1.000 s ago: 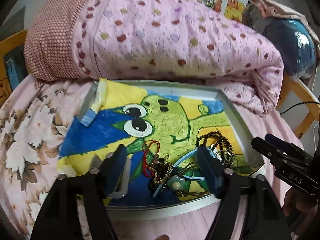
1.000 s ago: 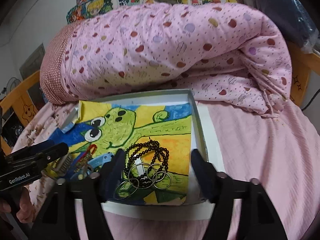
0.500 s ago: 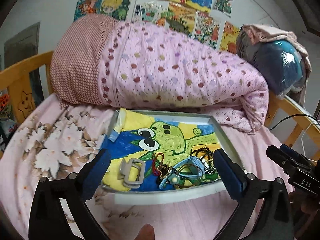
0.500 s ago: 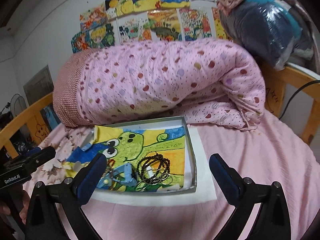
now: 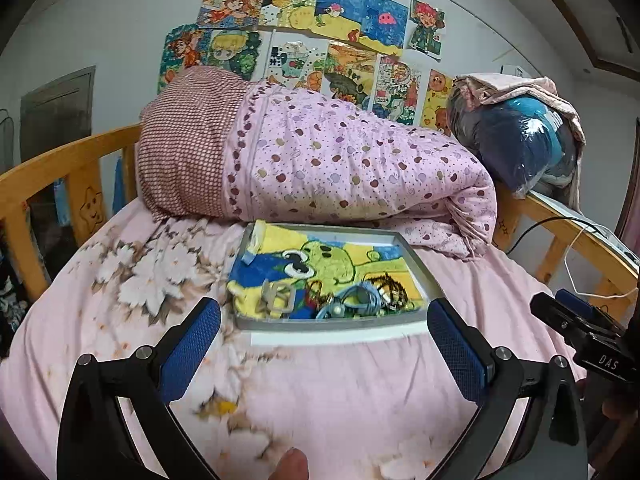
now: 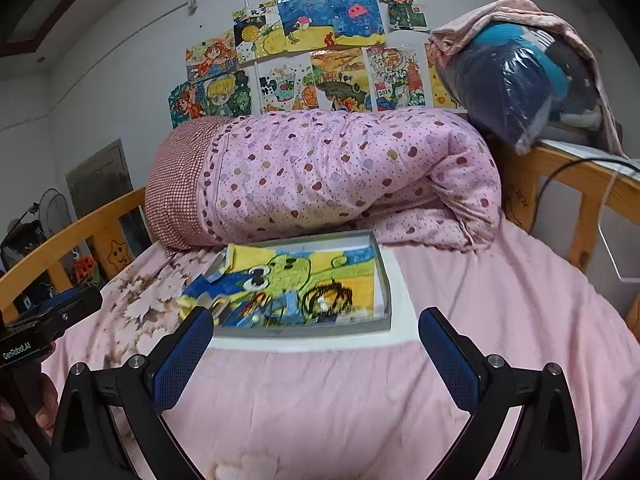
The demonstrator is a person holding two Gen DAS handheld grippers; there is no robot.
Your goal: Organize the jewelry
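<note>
A shallow grey tray [image 5: 422, 268] lined with a yellow, green and blue frog drawing lies on the pink bed; it also shows in the right wrist view [image 6: 385, 276]. Jewelry lies along its near side: a grey clip [image 5: 276, 298], a blue bracelet [image 5: 360, 300], a black bead necklace [image 5: 390, 286] and a red cord. The black beads [image 6: 326, 298] show blurred in the right wrist view. My left gripper [image 5: 324, 344] is open and empty, held back above the bed in front of the tray. My right gripper [image 6: 316, 354] is open and empty too, also in front of the tray.
A rolled pink dotted quilt [image 5: 340, 164] lies right behind the tray. Wooden bed rails [image 5: 60, 176] run on both sides. A bagged blue bundle [image 5: 520, 148] sits at the back right, with a cable [image 5: 560, 224] on the rail.
Both grippers have pulled back and up from the tray and opened wide. The jewelry stays in the tray.
</note>
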